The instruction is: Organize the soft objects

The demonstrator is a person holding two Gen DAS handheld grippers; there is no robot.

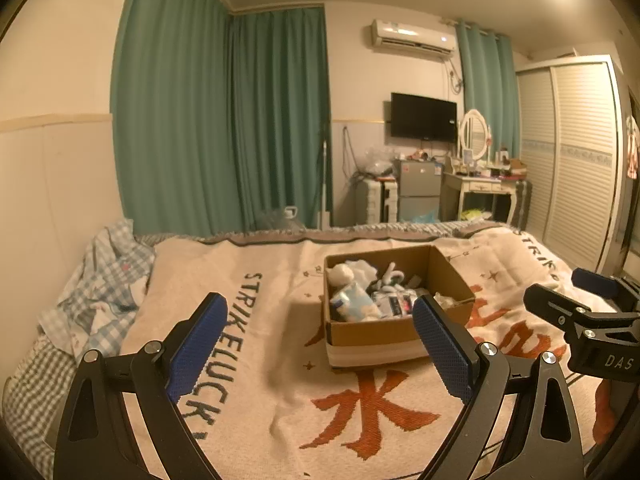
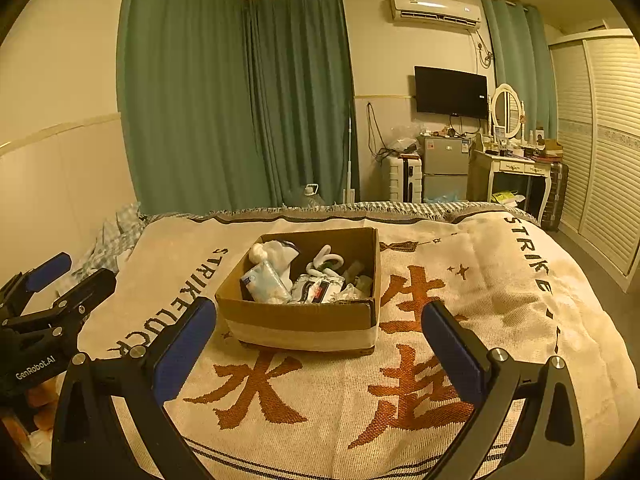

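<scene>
An open cardboard box (image 1: 452, 276) (image 2: 304, 316) sits mid-bed on a cream blanket (image 1: 260, 360) (image 2: 500, 280) with orange characters. Inside lie soft items: a white plush (image 1: 342, 274) (image 2: 260, 252), a pale blue packet (image 1: 354, 304) (image 2: 266, 282), a white curved toy (image 2: 326, 260) and small wrapped packs (image 1: 394, 304) (image 2: 316, 288). My left gripper (image 1: 320, 344) hovers open in front of the box, holding nothing. My right gripper (image 2: 320, 344) is also open and empty, facing the box's front wall. Each gripper shows at the other view's edge: the right gripper (image 1: 580, 308) and the left gripper (image 2: 52, 292).
A crumpled blue checked cloth (image 1: 104, 280) (image 2: 116, 236) lies at the bed's left edge by the wall. Beyond the bed's foot stand green curtains (image 1: 224, 120), a small fridge (image 2: 446, 168), a dressing table (image 2: 516, 168) and a louvred wardrobe (image 2: 600, 140).
</scene>
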